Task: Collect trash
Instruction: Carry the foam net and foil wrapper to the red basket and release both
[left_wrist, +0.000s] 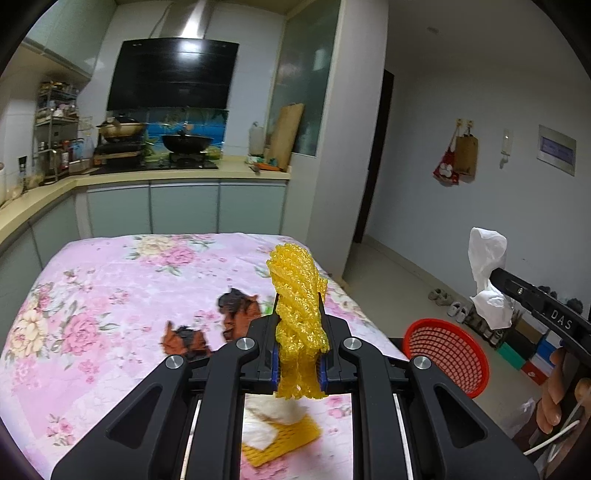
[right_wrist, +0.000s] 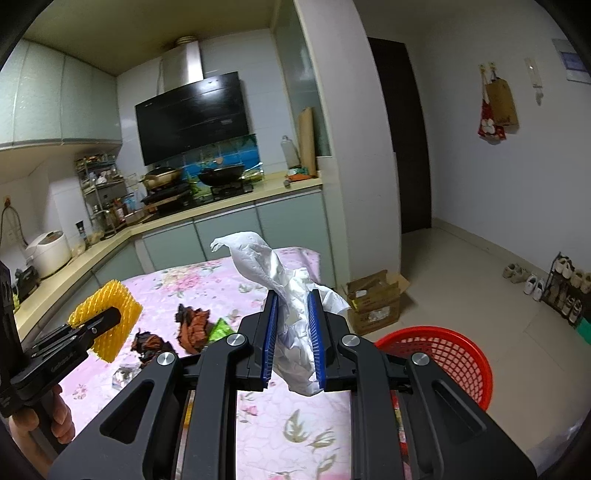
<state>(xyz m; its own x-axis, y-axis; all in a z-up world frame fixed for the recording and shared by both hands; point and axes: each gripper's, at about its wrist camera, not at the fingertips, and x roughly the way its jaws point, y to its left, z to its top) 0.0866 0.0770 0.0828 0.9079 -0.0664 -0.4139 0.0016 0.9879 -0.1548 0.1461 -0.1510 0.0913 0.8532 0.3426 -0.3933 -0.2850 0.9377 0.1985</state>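
Left wrist view takes in the table (left_wrist: 110, 280), draped in a pink floral cloth, as the largest thing and the landmark for the rest. Off the table's right edge, lower than its top, stands the red mesh basket (left_wrist: 448, 356). Above the table's near right part the left gripper (left_wrist: 299, 343) is clamped tight on a yellow foam fruit net (left_wrist: 295, 295), which stands up between the blue pads. Out past the table's right edge, above the basket, the right gripper (left_wrist: 496, 291) is closed on a crumpled white tissue (left_wrist: 485, 266). On the table's middle lie dark brown scraps (left_wrist: 240, 310); on its near edge, a flat yellow net piece (left_wrist: 284, 439) with white paper on it. Right wrist view adds a small green wrapper (right_wrist: 221, 328) beside the scraps.
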